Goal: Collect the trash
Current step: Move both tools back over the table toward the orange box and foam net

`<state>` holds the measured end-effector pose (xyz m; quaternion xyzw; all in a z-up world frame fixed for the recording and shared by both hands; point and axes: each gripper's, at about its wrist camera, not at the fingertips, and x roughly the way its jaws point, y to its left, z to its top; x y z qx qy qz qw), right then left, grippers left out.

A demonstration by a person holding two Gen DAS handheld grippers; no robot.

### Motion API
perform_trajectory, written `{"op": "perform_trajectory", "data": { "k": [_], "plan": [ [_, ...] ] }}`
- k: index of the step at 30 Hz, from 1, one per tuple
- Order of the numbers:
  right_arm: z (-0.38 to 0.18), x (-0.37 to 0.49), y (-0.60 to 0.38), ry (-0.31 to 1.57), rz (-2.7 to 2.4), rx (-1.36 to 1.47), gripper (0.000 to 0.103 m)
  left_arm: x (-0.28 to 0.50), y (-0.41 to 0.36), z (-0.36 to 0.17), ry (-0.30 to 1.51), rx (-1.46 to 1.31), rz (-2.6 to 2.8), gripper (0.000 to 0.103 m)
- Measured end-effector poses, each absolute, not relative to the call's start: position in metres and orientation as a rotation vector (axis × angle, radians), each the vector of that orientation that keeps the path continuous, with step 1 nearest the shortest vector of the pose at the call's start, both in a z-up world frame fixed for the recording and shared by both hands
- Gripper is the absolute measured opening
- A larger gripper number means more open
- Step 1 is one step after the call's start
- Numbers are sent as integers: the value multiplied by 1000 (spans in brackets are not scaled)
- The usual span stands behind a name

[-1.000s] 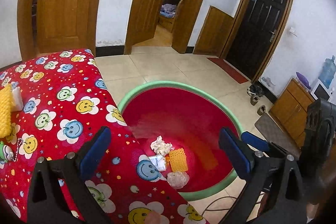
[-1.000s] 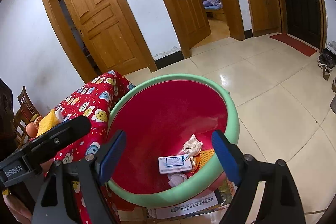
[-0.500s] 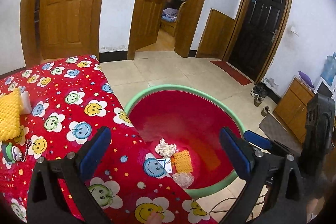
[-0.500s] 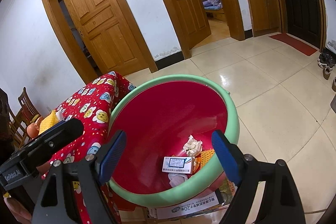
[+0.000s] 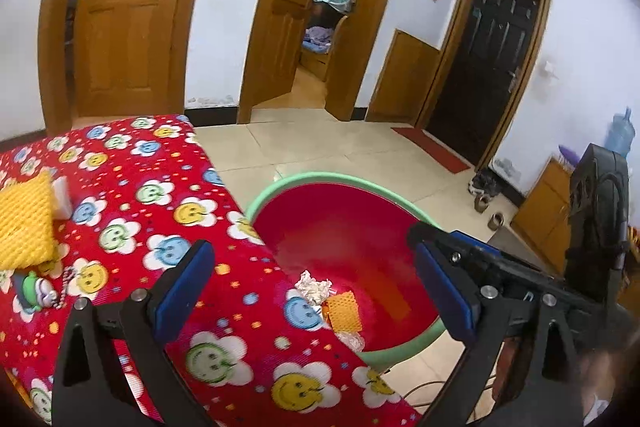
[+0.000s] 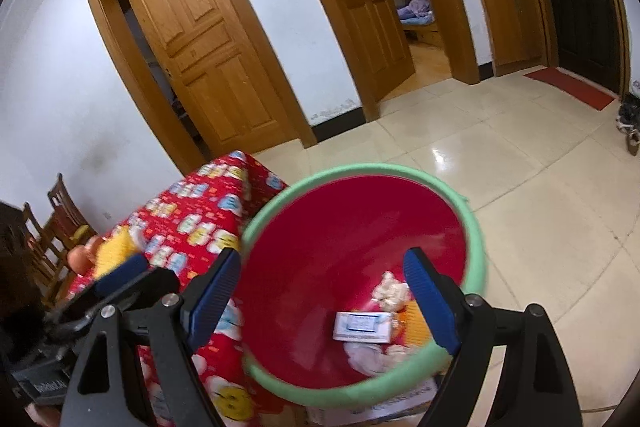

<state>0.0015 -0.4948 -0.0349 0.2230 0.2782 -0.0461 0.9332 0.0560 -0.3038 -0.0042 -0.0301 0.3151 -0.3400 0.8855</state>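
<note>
Tablecloth hiding basin edge

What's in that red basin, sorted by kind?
Crumpled tissue: 1
Yellow sponge: 1
Small box: 1
Plastic wad: 1
Total in the basin: 4

Bright, even indoor light; white glare on glossy cream floor tiles. Heavy fisheye bending, black corners. Motion blur across right-wrist view's lower half.
</note>
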Motion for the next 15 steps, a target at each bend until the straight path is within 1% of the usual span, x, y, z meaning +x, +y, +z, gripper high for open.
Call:
{"op": "perform_trajectory", "data": {
  "k": [11, 15],
  "plan": [
    [-21, 30, -449, 551, 29, 500, 86, 60, -251, 11, 666, -77, -603, 98],
    [-25, 42, -429, 586, 97, 534, 86, 59, -231, 15, 659, -57, -581, 98]
  ]
}}
